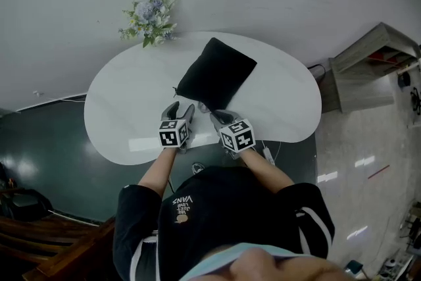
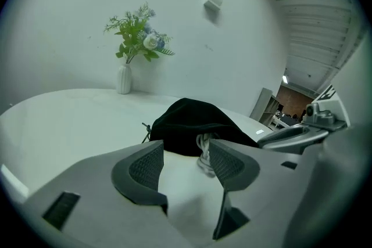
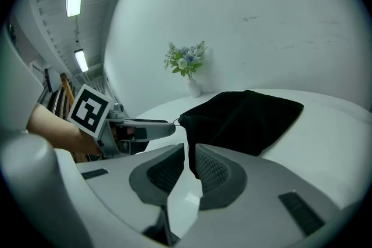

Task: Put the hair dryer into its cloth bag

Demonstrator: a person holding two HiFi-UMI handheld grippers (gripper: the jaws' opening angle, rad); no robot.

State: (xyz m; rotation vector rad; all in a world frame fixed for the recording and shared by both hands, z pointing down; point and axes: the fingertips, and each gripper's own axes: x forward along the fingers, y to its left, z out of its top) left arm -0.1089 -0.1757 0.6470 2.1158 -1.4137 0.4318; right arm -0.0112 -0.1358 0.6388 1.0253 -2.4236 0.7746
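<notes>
Hair dryer: not seen itself; judged rigid, fairly heavy, and inside the bulging cloth bag (image 1: 216, 81).
Cloth bag: soft and limp, lying just ahead of both fingers; best taken at the mouth hem.
Cord (image 2: 204, 151): grey, showing at the mouth.
Right gripper (image 3: 190, 168): fingers pinched on the bag's edge.
Left gripper (image 2: 185, 162): fingers spread wide, nothing held.
Desk (image 1: 125, 102): the bag is carried on it.

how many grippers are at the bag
2. The left gripper is open at the near corner of the cloth bag; the right gripper, beside it, is shut on the bag's edge. Neither is hidden.
</notes>
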